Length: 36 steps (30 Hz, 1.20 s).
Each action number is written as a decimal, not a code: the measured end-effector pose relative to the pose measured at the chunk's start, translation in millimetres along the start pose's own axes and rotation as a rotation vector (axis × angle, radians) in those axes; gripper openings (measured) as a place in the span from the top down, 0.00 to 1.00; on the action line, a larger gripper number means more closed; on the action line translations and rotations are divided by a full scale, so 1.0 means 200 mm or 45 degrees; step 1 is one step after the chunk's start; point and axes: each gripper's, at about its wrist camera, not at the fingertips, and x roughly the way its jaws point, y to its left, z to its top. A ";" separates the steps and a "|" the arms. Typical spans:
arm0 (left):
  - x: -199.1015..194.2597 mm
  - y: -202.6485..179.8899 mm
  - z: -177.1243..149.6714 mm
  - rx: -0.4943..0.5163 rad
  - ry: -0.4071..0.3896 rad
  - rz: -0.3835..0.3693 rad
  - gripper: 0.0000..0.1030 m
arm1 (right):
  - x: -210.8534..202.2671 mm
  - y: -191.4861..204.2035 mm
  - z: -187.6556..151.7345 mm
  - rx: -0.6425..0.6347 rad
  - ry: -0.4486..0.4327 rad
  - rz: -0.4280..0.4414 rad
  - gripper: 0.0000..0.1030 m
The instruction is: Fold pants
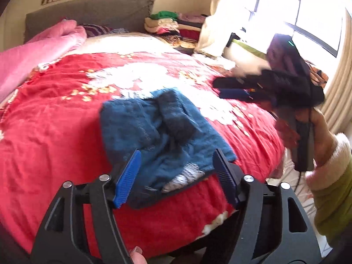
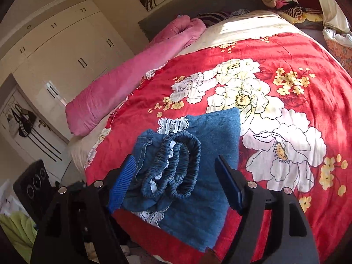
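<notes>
Pants (image 2: 187,171) lie in a compact blue denim bundle near the front edge of the bed (image 2: 286,50), on the red flowered blanket (image 1: 55,132), elastic waistband bunched on top, so the folding looks nearly or fully done. Both tools stand open and empty: the left gripper (image 1: 176,178) hangs just above the bundle's near edge, and the right gripper (image 2: 173,182) frames the waistband without pressing it. Neither holds cloth, probably because the bundle now rests by itself.

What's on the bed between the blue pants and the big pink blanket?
Only bare red flowered bedspread lies between the folded pants and the pink blanket, seen best in the right wrist view.
</notes>
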 end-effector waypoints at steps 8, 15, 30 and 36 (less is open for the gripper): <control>0.08 0.32 0.17 -0.142 0.030 0.138 0.37 | 0.03 0.20 -0.17 -0.259 0.024 -0.030 0.30; 0.24 0.37 0.31 -0.192 0.121 0.029 0.46 | 0.18 0.35 -0.22 -0.466 0.092 -0.088 0.49; 0.49 0.34 0.29 -0.156 0.227 0.029 0.58 | 0.17 0.22 -0.34 -0.348 0.178 -0.015 0.88; 0.50 0.31 0.29 -0.132 0.216 0.032 0.58 | 0.23 0.13 -0.40 -0.252 0.199 -0.036 0.88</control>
